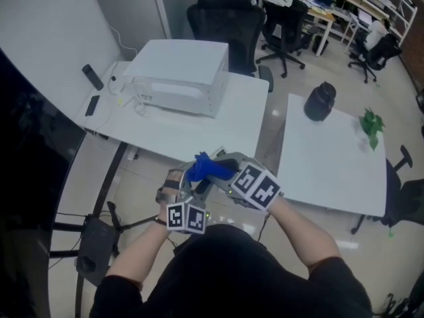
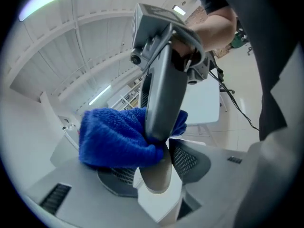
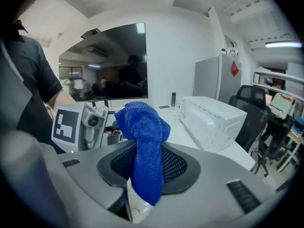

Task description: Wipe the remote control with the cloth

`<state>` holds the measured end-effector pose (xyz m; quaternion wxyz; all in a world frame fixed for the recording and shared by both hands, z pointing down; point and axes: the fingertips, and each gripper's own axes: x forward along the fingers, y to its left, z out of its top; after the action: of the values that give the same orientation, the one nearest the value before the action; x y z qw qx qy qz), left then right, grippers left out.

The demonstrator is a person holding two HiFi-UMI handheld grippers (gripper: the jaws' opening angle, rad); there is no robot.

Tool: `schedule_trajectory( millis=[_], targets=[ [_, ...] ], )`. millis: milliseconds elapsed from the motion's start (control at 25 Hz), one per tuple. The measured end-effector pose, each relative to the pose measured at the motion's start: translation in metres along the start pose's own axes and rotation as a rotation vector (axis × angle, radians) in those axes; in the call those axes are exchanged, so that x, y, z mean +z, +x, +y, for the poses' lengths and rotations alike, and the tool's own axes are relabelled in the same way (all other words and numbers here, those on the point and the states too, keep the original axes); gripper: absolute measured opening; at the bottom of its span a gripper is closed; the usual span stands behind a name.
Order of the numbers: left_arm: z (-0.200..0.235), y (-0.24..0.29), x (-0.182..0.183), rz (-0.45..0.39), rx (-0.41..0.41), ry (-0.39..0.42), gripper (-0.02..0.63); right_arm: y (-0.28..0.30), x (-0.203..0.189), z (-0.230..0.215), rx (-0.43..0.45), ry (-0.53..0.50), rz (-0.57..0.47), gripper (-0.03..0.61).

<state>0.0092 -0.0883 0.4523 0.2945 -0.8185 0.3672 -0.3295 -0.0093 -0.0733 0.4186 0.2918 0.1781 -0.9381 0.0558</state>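
Note:
In the left gripper view, my left gripper [image 2: 154, 167] is shut on the lower end of a long grey remote control [image 2: 164, 99], which stands up away from the jaws. A blue cloth [image 2: 118, 137] is pressed against the remote's left side, just above the jaws. In the right gripper view, my right gripper [image 3: 145, 175] is shut on the cloth [image 3: 142, 141], which bunches up above the pads. In the head view, the left gripper [image 1: 192, 191] and right gripper [image 1: 222, 171] are close together in front of the person's body, with the cloth [image 1: 205, 167] between them.
A white box-shaped appliance [image 1: 179, 78] and small dark devices [image 1: 92, 76] lie on the white table ahead. To the right, another white table [image 1: 331, 171] carries a black round object [image 1: 320, 101] and a green plant [image 1: 372, 126]. Office chairs [image 1: 228, 15] stand behind. A large dark screen [image 1: 26, 177] is at the left.

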Motion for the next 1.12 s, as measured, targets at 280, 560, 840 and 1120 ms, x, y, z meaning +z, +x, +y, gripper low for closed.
schedule_trajectory(
  millis=[280, 560, 840, 1120],
  targets=[
    [0.016, -0.019, -0.017, -0.035, -0.004, -0.013, 0.204, -0.007, 0.004, -0.053, -0.231, 0.073, -0.025, 0.129],
    [0.033, -0.019, -0.031, -0.04, 0.003, -0.102, 0.204, -0.026, 0.038, -0.038, -0.275, 0.08, -0.152, 0.129],
    [0.078, -0.016, -0.043, -0.314, -0.194, -1.341, 0.204, -0.039, 0.039, -0.026, -0.133, 0.404, -0.549, 0.13],
    [0.108, -0.028, -0.031, -0.686, -0.34, -1.908, 0.204, 0.003, 0.024, 0.014, 0.145, 0.569, -0.616, 0.129]
  ],
)
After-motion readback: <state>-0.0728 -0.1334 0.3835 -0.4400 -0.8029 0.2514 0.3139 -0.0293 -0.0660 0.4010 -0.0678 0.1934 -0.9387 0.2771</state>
